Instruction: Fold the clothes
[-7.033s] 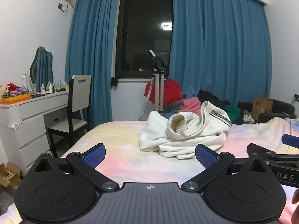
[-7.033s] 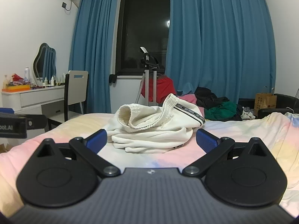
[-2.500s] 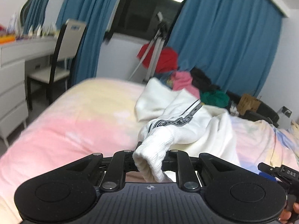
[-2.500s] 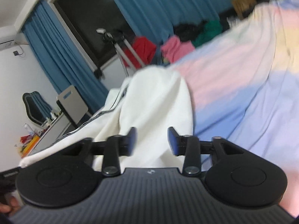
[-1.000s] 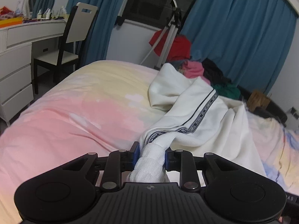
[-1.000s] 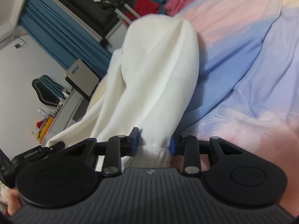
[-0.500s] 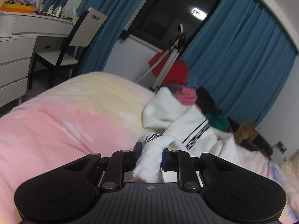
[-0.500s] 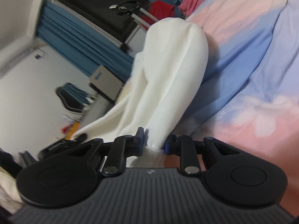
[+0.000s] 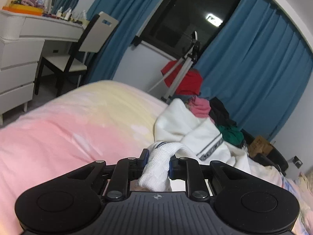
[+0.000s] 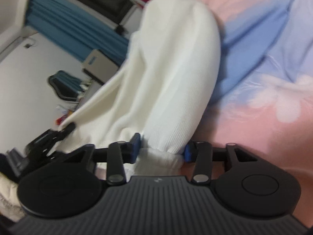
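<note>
Left gripper (image 9: 157, 159): fingers clamped on the ribbed waistband of the white trousers (image 9: 203, 137), low over the bed (image 9: 68, 129).
Right gripper (image 10: 161, 146): fingers pinch a ribbed cuff of the same garment.
White trousers: stretched between both grippers, the rest draped on the pastel bedcover.
Background: blue curtains (image 9: 254, 68), white dresser (image 9: 21, 45), chair (image 9: 78, 47), clothes pile (image 9: 215, 113).

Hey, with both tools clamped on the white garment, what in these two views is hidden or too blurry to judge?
- Garment type: the white garment is bunched in the left wrist view; the blurred right wrist view shows only a draped fold.
- Clamped edge: hidden behind the left tool and right tool bodies.
- Vanity bottles: too small to identify.
- Clothes pile: partly behind the garment.
</note>
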Demonstrator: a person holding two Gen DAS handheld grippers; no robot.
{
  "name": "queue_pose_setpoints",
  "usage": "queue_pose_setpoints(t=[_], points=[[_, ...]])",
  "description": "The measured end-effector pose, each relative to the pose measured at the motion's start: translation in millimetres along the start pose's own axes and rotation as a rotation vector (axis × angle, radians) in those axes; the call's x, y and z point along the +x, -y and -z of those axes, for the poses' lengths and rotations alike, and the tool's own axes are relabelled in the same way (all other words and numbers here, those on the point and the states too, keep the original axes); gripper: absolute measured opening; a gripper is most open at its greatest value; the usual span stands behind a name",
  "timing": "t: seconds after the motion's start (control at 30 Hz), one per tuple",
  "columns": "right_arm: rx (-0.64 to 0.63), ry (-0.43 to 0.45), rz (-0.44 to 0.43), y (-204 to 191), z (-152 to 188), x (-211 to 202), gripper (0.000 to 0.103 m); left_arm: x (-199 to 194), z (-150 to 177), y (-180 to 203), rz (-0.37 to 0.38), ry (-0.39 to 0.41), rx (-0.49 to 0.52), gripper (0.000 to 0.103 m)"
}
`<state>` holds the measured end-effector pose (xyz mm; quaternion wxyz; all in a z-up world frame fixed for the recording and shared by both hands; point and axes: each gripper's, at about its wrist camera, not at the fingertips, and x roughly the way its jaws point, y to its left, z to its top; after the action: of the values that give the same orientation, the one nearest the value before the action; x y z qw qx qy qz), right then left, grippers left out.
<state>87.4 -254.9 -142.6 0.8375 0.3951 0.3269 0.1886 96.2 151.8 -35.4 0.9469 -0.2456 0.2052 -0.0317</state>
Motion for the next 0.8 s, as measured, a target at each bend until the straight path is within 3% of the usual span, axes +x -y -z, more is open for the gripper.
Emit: queue_pose_setpoints(t=[0.03, 0.07, 0.3, 0.37, 0.53, 0.6, 0.7, 0.8], points=[[-0.010, 0.002, -0.015, -5, 1, -2, 0.031, -2, -5, 1, 0.006, 0.014, -0.001, 0.020], [0.004, 0.006, -0.036, -10, 2, -4, 0.029, -4, -13, 1, 0.009, 0.028, 0.002, 0.019], [-0.021, -0.049, -0.167, -74, 37, 25, 0.023, -14, -98, -15, -0.028, 0.099, -0.015, 0.018], [-0.023, -0.076, -0.226, -100, 50, 48, 0.023, -9, -129, -22, -0.083, 0.112, 0.006, 0.018], [0.010, -0.177, -0.368, -156, 82, 136, 0.023, 28, -191, -41, -0.308, 0.125, 0.140, 0.018], [0.000, -0.218, -0.383, -171, 98, 163, 0.023, 58, -191, -56, -0.362, 0.071, 0.171, 0.019], [-0.049, -0.280, -0.325, -182, 119, 207, 0.023, 102, -191, -80, -0.443, -0.011, 0.216, 0.019], [-0.090, -0.304, -0.306, -182, 123, 219, 0.025, 127, -177, -96, -0.462, -0.045, 0.221, 0.022]])
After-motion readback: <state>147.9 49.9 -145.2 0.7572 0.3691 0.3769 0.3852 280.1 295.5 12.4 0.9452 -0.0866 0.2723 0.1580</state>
